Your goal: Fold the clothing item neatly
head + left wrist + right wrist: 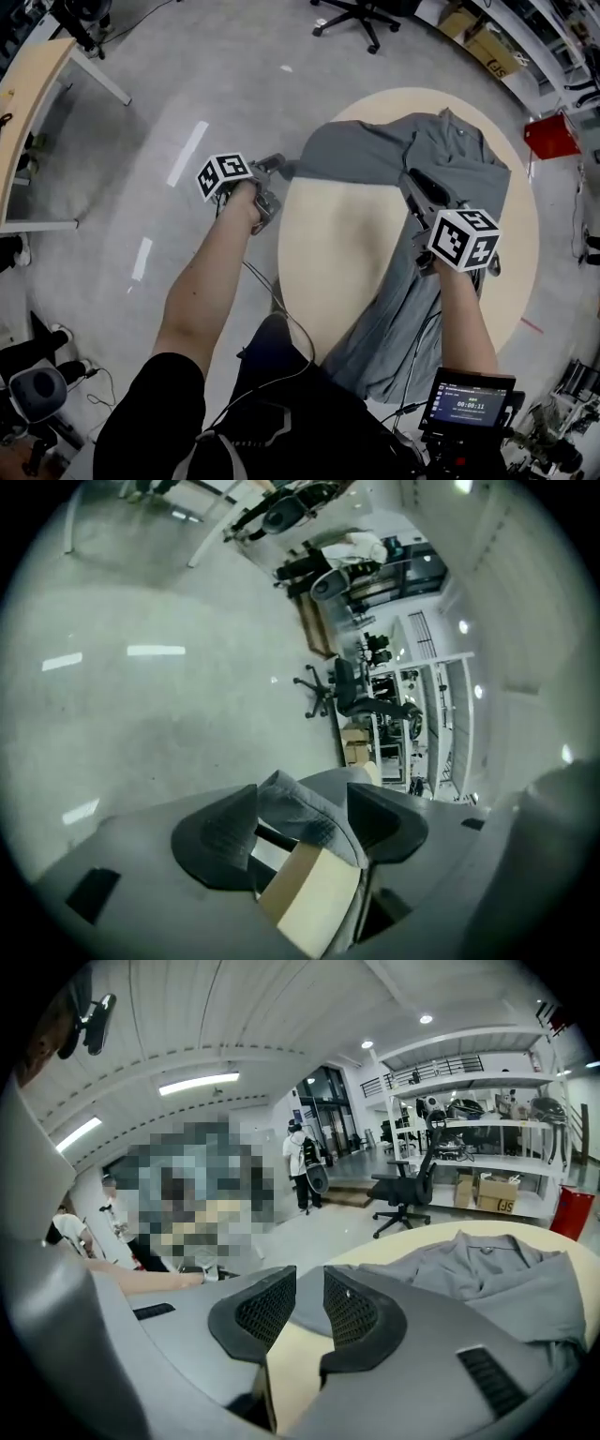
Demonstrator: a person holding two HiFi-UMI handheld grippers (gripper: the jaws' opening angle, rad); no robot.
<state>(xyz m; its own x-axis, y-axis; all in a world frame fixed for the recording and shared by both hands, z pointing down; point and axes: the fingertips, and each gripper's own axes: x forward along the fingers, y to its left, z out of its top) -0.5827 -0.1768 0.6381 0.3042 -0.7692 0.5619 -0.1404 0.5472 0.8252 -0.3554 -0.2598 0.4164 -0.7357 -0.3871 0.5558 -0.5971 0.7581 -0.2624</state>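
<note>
The left gripper [300, 803] has its jaws gaping wide around the shirt sleeve [328, 155], so the sleeve may slump off the table [347, 244]. The right gripper [309, 1283] has narrow jaws that pinch nothing.

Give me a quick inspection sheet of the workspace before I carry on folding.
surface: round table, pale top.
job's things: grey shirt spread across the far half, one side hanging off the near edge; sleeve stretched to the left rim.
clutter: nothing seen.
grippers: left gripper open, sleeve end between its fingers; right gripper fingers slightly apart over the shirt, no pinch seen.
cables: cable trails from the left gripper to the lap.
surroundings: office chair, red bin, desk.
</note>
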